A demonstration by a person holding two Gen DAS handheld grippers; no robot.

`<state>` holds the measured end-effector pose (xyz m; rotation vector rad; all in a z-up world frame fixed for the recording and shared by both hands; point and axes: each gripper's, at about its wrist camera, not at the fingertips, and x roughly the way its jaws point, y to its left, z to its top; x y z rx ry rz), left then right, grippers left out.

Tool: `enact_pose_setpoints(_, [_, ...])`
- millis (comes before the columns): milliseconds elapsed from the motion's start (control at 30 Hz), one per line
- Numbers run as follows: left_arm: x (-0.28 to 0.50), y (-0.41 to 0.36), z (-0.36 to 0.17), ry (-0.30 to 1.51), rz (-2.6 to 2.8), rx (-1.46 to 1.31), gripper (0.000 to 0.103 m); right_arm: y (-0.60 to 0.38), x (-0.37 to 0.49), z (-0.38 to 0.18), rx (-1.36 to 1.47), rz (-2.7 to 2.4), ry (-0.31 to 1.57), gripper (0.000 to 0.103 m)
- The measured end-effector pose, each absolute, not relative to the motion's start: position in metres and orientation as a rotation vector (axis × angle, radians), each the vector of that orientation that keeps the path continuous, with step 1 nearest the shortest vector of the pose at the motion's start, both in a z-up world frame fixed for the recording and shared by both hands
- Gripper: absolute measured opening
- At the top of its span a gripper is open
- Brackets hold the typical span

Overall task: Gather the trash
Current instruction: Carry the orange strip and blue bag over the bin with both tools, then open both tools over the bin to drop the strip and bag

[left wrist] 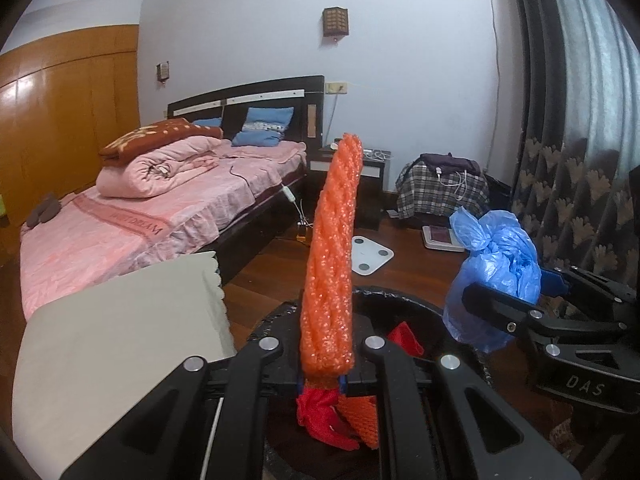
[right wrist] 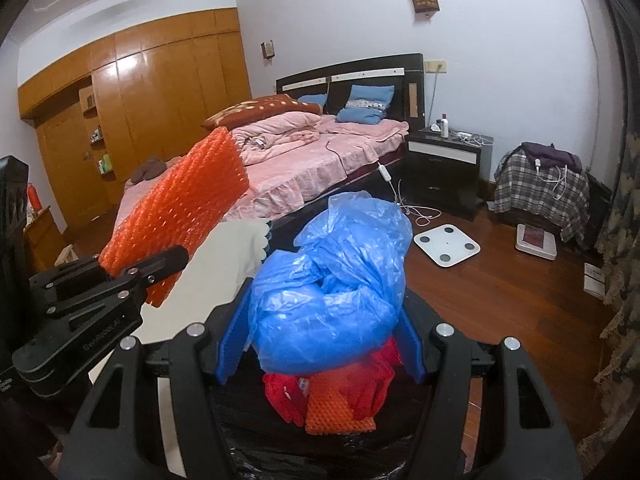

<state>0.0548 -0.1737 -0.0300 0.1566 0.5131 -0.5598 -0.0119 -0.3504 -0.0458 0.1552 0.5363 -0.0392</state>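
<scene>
Clamping an orange foam-net sleeve (left wrist: 333,256), the left tool (left wrist: 323,386) is clenched tight on its lower end; the sleeve is a bumpy, knobbly mesh, flat and long, its long axis standing near upright w/ a slight lean, free end pointing up toward the wall in the left wrist view. From the right wrist view the same sleeve (right wrist: 176,220) shows its broad face, tilted up and away. Right tool (right wrist: 320,354) is grasping a crumpled blue plastic bag (right wrist: 332,280) btwn blue ribbed pads (right wrist: 230,344), jaws about half spread around the bulk; bag is thin, glossy, wrinkled, bunched into a soft lump w/ a loose flap sticking up. Both items hang right over a black-lined bin (left wrist: 404,300), round rim only partly seen, its lower part cut off by the tool arms. Inside it lie red crumpled stuff (right wrist: 288,396) and another orange mesh piece (right wrist: 340,412), half hidden under the bag. Left of the bin sits a pale beige cloth-covered surface (left wrist: 120,344) w/ a scalloped edge; what's under it can't be made out. Farther on, dark glossy wood floor (right wrist: 500,292) w/ a white square scale (right wrist: 447,246). Beyond, a bed (left wrist: 132,232) w/ pink quilted covers, a rolled pink duvet, blue pillows and a dark headboard. Far left, shiny orange-brown wardrobe (right wrist: 160,96).
</scene>
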Motion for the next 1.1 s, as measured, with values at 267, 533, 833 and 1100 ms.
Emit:
enact_pose_setpoints(267, [0.067,-0.187,-0.047,0.549,-0.582,0.172,0.011,-0.356,-0.005,-0.056,0.163,-0.058,0.565,0.062])
enact_pose_setpoints(533, [0.079,-0.193,-0.063,0.582,-0.584,0.182,0.011,-0.363,0.008,-0.068,0.169,-0.066,0.590,0.062])
enact_pose_setpoints(833, [0.095,-0.203,-0.078,0.633,-0.607,0.173,0.047,-0.373,0.025,-0.089,0.180,-0.084,0.622,0.078])
enact_pose_setpoints(1100, [0.101,-0.180,-0.075,0.635,-0.561,0.143,0.077,-0.379,0.024,-0.096,0.190,-0.126,0.633,0.094])
